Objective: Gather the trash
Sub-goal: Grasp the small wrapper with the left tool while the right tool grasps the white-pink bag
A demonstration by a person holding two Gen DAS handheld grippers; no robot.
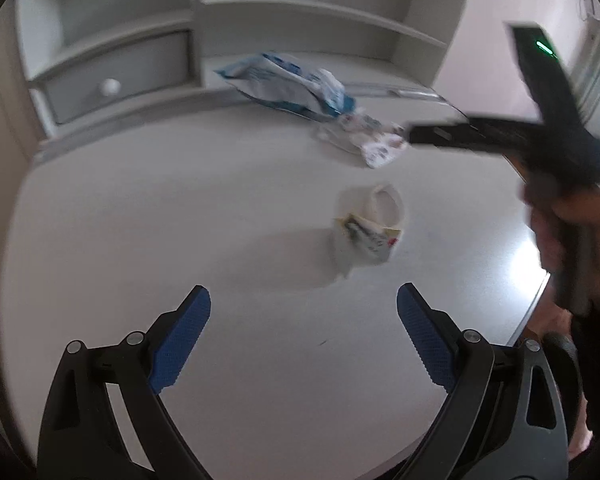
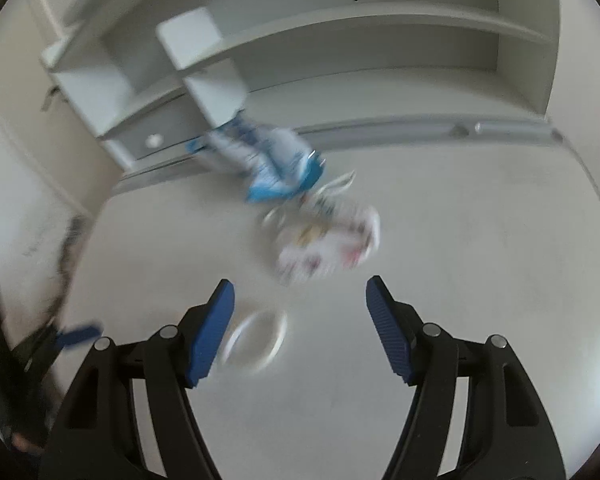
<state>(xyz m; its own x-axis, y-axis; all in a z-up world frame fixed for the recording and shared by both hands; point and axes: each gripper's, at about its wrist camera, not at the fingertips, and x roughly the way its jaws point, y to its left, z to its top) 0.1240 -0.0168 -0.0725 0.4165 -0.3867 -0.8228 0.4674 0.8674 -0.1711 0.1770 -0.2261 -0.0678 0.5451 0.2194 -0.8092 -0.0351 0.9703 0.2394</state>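
Three pieces of trash lie on a white desk (image 1: pixel 180 220). A blue and white plastic bag (image 1: pixel 288 84) lies at the back by the shelf unit. A crumpled white wrapper with coloured print (image 1: pixel 372 140) lies in front of it. A crushed white paper cup (image 1: pixel 370 224) lies nearer. My left gripper (image 1: pixel 304 328) is open and empty, short of the cup. My right gripper (image 2: pixel 300 320) is open and empty; in its blurred view the printed wrapper (image 2: pixel 324 244) lies just ahead, the bag (image 2: pixel 268 156) beyond, and the cup (image 2: pixel 256 340) by the left finger. The right gripper also shows in the left wrist view (image 1: pixel 520 136).
A white shelf unit (image 1: pixel 300 12) with a grey drawer (image 1: pixel 116 76) stands along the desk's back edge. The desk's right edge (image 1: pixel 536 300) runs beside the person's hand. A pink wall (image 1: pixel 488 4) is at the back right.
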